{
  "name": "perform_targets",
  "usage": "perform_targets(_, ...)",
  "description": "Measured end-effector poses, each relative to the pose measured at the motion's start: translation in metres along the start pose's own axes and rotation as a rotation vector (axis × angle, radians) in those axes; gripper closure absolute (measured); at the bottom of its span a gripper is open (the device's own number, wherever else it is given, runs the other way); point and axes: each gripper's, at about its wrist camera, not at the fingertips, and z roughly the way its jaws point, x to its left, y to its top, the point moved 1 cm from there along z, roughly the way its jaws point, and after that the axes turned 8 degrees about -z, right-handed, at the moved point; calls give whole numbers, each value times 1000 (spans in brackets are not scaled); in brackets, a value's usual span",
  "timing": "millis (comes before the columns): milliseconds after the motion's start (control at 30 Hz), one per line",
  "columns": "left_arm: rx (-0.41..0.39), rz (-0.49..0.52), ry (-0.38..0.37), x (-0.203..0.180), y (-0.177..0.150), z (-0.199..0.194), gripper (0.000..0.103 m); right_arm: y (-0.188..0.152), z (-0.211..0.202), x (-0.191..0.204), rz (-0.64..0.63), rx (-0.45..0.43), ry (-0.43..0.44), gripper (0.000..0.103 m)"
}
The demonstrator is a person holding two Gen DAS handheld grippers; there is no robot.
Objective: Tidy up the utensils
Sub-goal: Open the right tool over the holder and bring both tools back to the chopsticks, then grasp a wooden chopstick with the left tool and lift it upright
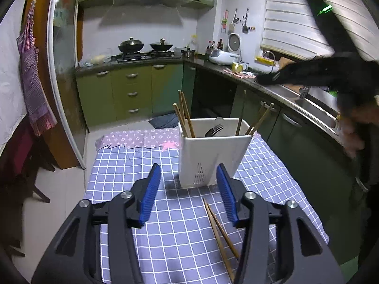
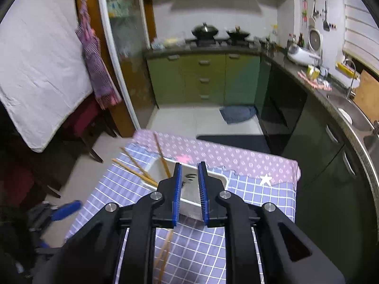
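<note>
A white utensil holder (image 1: 213, 151) stands on the blue checked tablecloth (image 1: 132, 168). It holds several wooden chopsticks (image 1: 184, 116) and a dark fork (image 1: 214, 129). Two loose chopsticks (image 1: 219, 232) lie on the cloth in front of it. My left gripper (image 1: 188, 174) is open and empty, low over the cloth, just short of the holder. My right gripper (image 2: 190, 174) hovers above the holder (image 2: 191, 194) with its jaws open a narrow gap and nothing between them. The fork (image 2: 189, 177) and chopsticks (image 2: 139, 170) show below it. The loose chopsticks (image 2: 164, 253) lie under it. The right gripper also shows blurred, high at the right of the left wrist view.
A pink patterned cloth (image 1: 139, 138) covers the table's far end. Green kitchen cabinets (image 1: 132, 92) and a counter with a sink (image 1: 315, 104) run behind and to the right. A chair (image 2: 83, 127) and an apron (image 1: 33, 75) stand at the left.
</note>
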Motion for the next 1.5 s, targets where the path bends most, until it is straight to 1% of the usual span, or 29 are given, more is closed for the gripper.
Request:
perform_targets(33, 5, 2, 3, -1, -1, 1, 52, -3, -14, 3, -8, -27, 9, 87)
perform_targets(100, 27, 8, 18, -2, -6, 3, 52, -12, -39, 8, -26, -63, 20, 77)
perform_targets(133, 51, 15, 30, -3, -10, 6, 52, -19, -48, 10, -33, -70, 24, 75)
perform_targets(233, 140, 37, 57, -8, -22, 19, 52, -51, -58, 13, -50, -38, 29, 74)
perform_targets(333, 251, 67, 90, -15, -40, 40, 52, -90, -46, 10, -52, 51, 31, 74)
perform_targets(400, 326, 69, 105, -18, -49, 56, 52, -117, -26, 3, -39, 133, 24, 73)
perform_targets(433, 377, 62, 105, -19, -54, 65, 52, -126, -17, 1, -31, 164, 21, 73)
perform_targets(467, 440, 51, 103, -21, -61, 76, 52, -142, -2, -6, -13, 218, 20, 73)
perform_targets(500, 479, 42, 100, -21, -65, 85, 53, -153, 7, -9, -1, 247, 21, 73)
perform_targets(567, 580, 24, 93, -24, -76, 106, 61, -176, 29, -20, 30, 317, 33, 73)
perform_targets(600, 610, 20, 96, -24, -78, 113, 64, -185, 37, -26, 46, 338, 38, 73)
perform_targets(667, 680, 15, 104, -30, -85, 130, 66, -200, 46, -33, 66, 360, 44, 73)
perform_targets(733, 723, 1, 118, -33, -91, 142, 76, -208, 49, -36, 82, 367, 57, 73)
perform_targets(767, 742, -3, 120, -36, -92, 148, 76, -212, 50, -38, 88, 368, 64, 73)
perform_targets(900, 749, -3, 148, -44, -93, 163, 79, -220, 49, -43, 106, 365, 84, 73)
perform_targets(1000, 778, -5, 157, -49, -97, 173, 81, -222, 51, -47, 112, 366, 93, 73)
perform_targets(1100, 803, -6, 178, -51, -103, 182, 87, -224, 50, -53, 124, 361, 102, 73)
perform_targets(1400, 800, 17, 204, -62, -103, 202, 87, -230, 49, -54, 138, 365, 127, 73)
perform_targets(1433, 803, 20, 204, -61, -96, 204, 87, -231, 49, -53, 138, 366, 128, 73)
perform_targets(1500, 810, 21, 198, -62, -96, 206, 90, -231, 48, -53, 140, 367, 126, 73)
